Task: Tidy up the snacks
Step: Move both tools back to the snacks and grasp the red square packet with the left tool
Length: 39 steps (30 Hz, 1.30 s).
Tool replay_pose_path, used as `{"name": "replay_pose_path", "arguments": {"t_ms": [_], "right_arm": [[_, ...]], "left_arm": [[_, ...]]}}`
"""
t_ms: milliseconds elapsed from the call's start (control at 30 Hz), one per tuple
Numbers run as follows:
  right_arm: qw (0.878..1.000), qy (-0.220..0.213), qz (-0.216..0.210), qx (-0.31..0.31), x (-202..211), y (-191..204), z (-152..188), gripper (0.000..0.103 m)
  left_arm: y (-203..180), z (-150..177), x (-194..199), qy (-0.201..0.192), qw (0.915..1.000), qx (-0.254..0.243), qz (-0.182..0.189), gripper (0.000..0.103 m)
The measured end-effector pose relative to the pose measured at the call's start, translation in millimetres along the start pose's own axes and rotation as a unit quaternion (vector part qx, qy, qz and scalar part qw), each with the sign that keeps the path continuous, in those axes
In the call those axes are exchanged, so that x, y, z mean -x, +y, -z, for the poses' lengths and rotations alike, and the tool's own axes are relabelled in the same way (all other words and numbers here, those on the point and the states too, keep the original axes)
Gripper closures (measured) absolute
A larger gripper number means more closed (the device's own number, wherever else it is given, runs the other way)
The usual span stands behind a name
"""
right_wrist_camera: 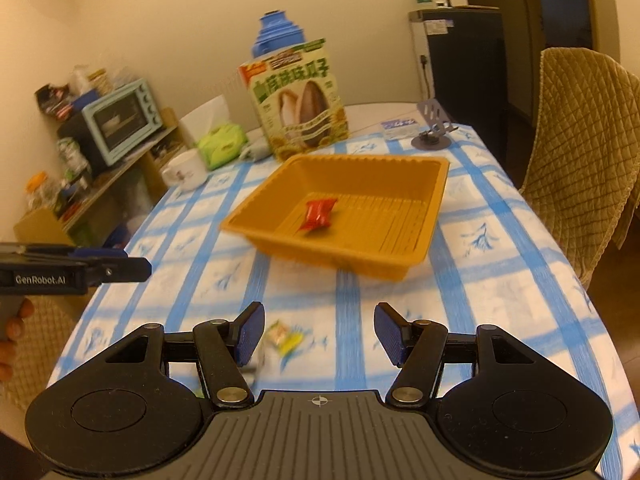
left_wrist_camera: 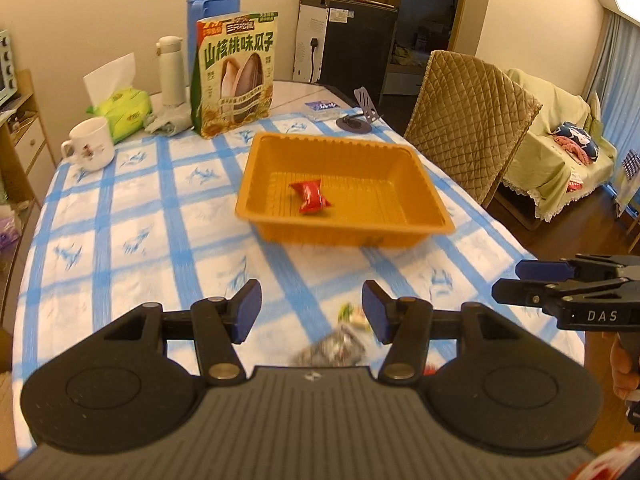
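Observation:
An orange plastic tray (left_wrist_camera: 280,148) (right_wrist_camera: 436,184) sits mid-table with one red snack packet (left_wrist_camera: 311,197) (right_wrist_camera: 319,213) lying in it. My left gripper (left_wrist_camera: 311,312) hovers open over the near table, nothing between its fingers; below it lie a dark silvery packet (left_wrist_camera: 332,350) and a small yellow-green candy (left_wrist_camera: 349,314). My right gripper (right_wrist_camera: 319,334) is also open and empty, with a yellow-green candy (right_wrist_camera: 285,336) on the cloth just beyond its left finger. Each gripper shows at the other view's edge: the right gripper (left_wrist_camera: 520,280), the left gripper (right_wrist_camera: 136,268).
A blue-checked cloth (left_wrist_camera: 120,208) covers the table. At the back stand a sunflower-seed bag (left_wrist_camera: 236,76), blue thermos (left_wrist_camera: 212,0), white flask (left_wrist_camera: 172,68), tissue pack (left_wrist_camera: 120,108), mug (left_wrist_camera: 90,142) and phone stand (left_wrist_camera: 360,114). A quilted chair (left_wrist_camera: 468,120) stands at right; shelves with an oven (right_wrist_camera: 120,120) at left.

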State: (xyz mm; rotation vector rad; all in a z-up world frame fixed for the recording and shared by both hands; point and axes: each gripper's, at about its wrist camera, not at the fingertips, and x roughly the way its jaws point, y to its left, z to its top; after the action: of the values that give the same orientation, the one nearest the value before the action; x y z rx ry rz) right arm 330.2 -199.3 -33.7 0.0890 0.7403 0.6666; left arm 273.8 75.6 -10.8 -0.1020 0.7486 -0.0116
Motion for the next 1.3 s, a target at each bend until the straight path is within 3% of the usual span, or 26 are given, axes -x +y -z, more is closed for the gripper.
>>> {"name": "replay_pose_path", "arguments": {"t_ms": [267,667,1300], "right_arm": [[0.999,0.030,-0.016,0.019,23.1,9.6,38.0,0.042],[0.996,0.069,-0.031,0.040,33.8,16.8,80.6,0.042],[0.995,0.095,-0.015,0.023,26.6,19.0,107.2,0.042]], "left_arm": [[-11.3,53.5,30.0,0.021,0.9988,-0.021,-0.038,0.050],[-23.2,115.0,39.1,0.078,0.9962,-0.019,-0.034,0.050],[-43.7,146.1,1.2,0.116,0.9852,-0.121,-0.036,0.051]]}}
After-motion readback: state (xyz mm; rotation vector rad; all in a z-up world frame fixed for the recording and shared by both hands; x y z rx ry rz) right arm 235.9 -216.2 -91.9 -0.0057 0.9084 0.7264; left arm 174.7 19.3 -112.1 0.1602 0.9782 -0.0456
